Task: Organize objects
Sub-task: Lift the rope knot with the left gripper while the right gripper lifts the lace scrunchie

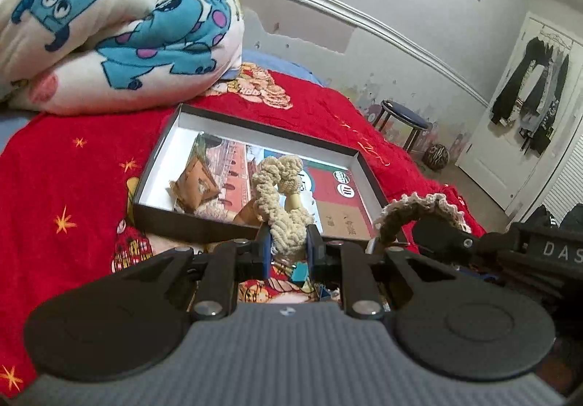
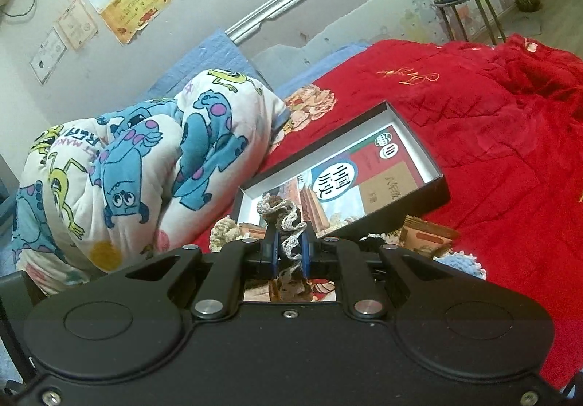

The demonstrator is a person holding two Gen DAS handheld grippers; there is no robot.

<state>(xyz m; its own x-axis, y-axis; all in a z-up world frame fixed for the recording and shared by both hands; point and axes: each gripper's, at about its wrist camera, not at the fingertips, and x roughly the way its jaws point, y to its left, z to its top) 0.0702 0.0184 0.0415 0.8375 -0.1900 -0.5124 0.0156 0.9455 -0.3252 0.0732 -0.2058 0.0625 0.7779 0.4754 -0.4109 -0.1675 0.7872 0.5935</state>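
Two tongs pinch knobbly crocheted pieces point(image 1: 282, 198) point(image 2: 288, 224)

plush red blanket point(image 1: 83, 165), knitted cream yarn piece point(image 1: 280, 187)

Left gripper point(image 1: 288, 245): pointed forward and angled downward, its 2 blue-padded fingers point(image 1: 266, 249) drawn close and clamped on a cream crocheted cord point(image 1: 280, 187), which stands up from between the pads. Right gripper point(image 2: 290, 249): angled downward likewise, fingers point(image 2: 305, 253) nearly together, pinching a thin brown-and-white crocheted strip point(image 2: 282, 220) that rises above the pads. In the left wrist view the right gripper's black body sits just beside the left, at the right edge. No hand or sleeve visible.
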